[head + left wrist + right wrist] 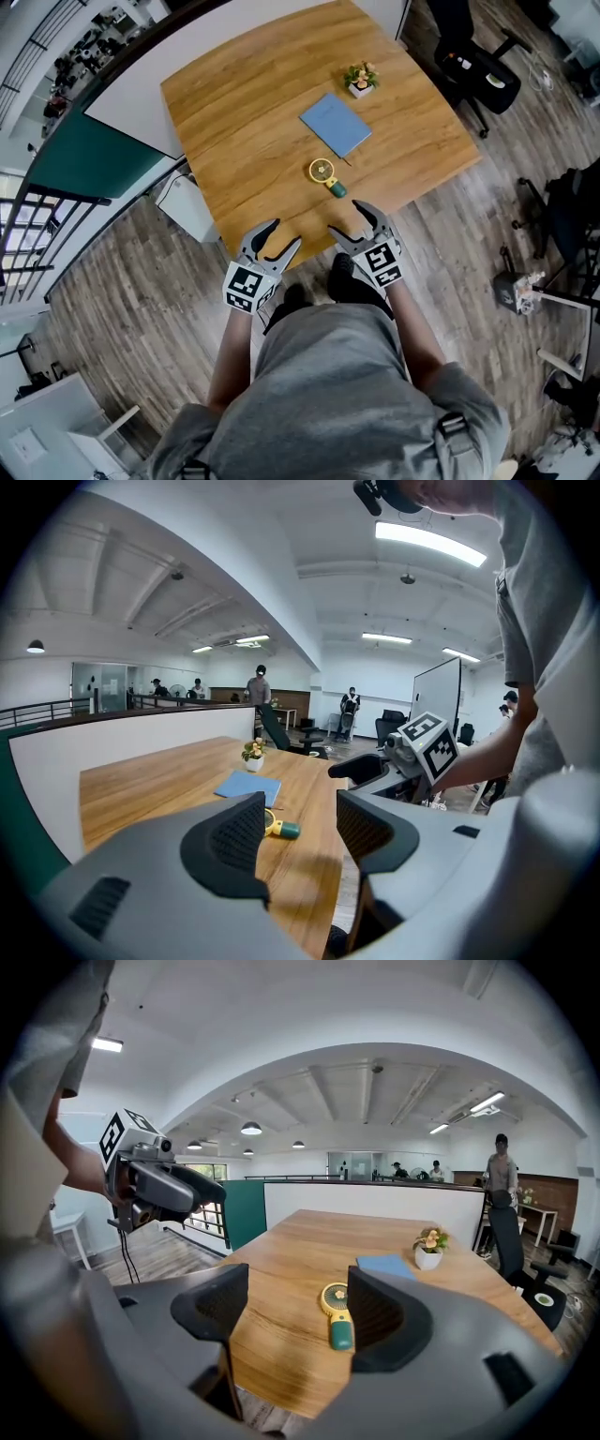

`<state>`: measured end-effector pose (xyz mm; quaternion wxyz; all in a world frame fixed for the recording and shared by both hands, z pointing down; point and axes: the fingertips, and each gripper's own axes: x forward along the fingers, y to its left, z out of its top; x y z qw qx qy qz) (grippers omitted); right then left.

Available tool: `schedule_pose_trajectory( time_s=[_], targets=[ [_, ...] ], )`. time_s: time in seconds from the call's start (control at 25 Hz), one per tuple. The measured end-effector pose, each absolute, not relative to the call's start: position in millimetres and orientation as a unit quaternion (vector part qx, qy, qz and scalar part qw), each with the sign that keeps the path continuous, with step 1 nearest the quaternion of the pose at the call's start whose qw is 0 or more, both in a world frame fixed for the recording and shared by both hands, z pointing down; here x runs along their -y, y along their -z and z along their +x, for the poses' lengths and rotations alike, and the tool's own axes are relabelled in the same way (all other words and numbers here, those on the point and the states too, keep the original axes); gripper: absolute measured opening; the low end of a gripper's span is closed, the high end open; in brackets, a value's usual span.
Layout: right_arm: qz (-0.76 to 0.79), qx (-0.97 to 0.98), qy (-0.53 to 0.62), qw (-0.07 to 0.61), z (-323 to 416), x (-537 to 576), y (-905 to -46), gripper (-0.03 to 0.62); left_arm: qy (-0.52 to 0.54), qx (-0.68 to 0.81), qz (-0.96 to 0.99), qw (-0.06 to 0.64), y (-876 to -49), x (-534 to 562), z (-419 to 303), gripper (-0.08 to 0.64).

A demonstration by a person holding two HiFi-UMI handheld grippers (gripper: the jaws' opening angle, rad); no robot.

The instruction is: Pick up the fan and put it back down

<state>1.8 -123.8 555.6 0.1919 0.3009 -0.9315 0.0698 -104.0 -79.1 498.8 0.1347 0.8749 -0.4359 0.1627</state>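
A person's grey shirt (347,394) fills the near foreground. Ahead, the left hand-held gripper (281,236) and right hand-held gripper (349,223) hover at the wooden counter's (244,122) near edge, both with jaws apart and nothing between them. Each carries a cube (246,284) of black-and-white square markers. The fan (325,175), a small yellow round head on a green handle, lies flat on the counter just beyond the right one, near a blue notebook (336,124) and a potted plant (361,81). Its centre emblem is too small to make out.
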Motion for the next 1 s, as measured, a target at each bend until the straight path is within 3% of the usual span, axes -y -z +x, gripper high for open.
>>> schedule_pose_trajectory(
  time_s=[0.52,1.0],
  targets=[
    [0.252,0.949,-0.085,0.172,22,166,-562,0.354,-0.164,0.469,0.855,0.147,-506,98,-67,0.250],
    [0.246,0.948,-0.101,0.173,4,172,-572,0.367,-0.169,0.470,0.850,0.169,-522,113,-86,0.251]
  ],
)
